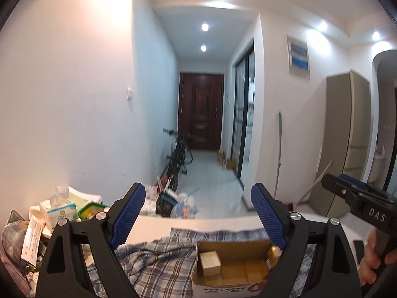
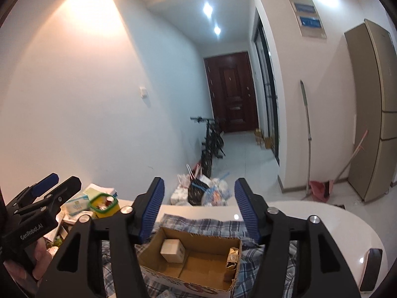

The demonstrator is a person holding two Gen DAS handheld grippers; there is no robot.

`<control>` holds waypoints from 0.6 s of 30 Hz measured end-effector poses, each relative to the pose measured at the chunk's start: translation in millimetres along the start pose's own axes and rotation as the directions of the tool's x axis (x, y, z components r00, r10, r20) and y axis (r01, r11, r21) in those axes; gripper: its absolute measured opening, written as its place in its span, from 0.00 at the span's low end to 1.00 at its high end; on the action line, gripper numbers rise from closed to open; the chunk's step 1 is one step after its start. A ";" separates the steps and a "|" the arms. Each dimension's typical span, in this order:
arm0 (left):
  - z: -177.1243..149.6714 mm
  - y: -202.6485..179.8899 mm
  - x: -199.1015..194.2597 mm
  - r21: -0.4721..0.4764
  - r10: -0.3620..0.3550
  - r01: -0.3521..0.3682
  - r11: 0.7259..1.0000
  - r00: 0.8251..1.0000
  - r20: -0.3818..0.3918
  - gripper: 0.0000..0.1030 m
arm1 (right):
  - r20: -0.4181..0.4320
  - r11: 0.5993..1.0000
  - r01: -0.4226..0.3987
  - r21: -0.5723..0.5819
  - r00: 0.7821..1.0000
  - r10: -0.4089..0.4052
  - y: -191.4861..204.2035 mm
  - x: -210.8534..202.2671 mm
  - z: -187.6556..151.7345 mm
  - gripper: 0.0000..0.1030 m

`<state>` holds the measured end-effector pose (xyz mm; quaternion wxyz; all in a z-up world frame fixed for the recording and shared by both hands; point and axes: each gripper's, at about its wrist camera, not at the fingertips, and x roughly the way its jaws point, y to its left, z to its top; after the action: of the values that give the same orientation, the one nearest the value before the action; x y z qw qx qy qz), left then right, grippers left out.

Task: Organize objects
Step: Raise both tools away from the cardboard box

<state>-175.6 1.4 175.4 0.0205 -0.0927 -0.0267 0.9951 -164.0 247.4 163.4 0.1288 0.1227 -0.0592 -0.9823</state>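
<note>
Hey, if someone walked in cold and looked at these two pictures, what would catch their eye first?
Probably the open cardboard box on the plaid cloth at the bottom, holding a small white carton on its left side and a gold packet on its right. Both tools, left tool and right tool, frame it, open and empty. Beyond them a hallway leads to a dark red door, with a bicycle by the left wall.
</note>
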 end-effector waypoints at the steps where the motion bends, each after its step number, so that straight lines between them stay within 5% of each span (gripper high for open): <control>1: 2.6 0.4 -9.0 -0.002 0.003 -0.003 1.000 1.000 0.024 0.86 | 0.027 1.000 0.000 -0.010 1.000 0.001 3.9 -8.8 1.4 0.66; 4: 9.4 1.8 -35.7 -0.011 0.016 -0.015 1.000 0.995 0.100 0.99 | 0.088 0.999 0.008 -0.049 0.996 -0.003 15.1 -28.5 4.0 0.75; 8: 14.4 5.8 -64.9 -0.045 -0.003 0.011 0.999 0.985 0.172 1.00 | 0.168 0.998 0.007 -0.061 0.986 0.003 26.2 -49.1 5.9 1.00; 18: 18.3 12.8 -91.7 -0.055 -0.012 0.025 0.998 0.977 0.212 1.00 | 0.201 0.997 0.024 -0.074 0.980 -0.009 35.5 -67.1 7.7 1.00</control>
<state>-89.4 -16.4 209.4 0.0241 0.0133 -0.0581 0.9979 -94.7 232.0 191.2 0.1184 0.0186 -0.0336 -0.9922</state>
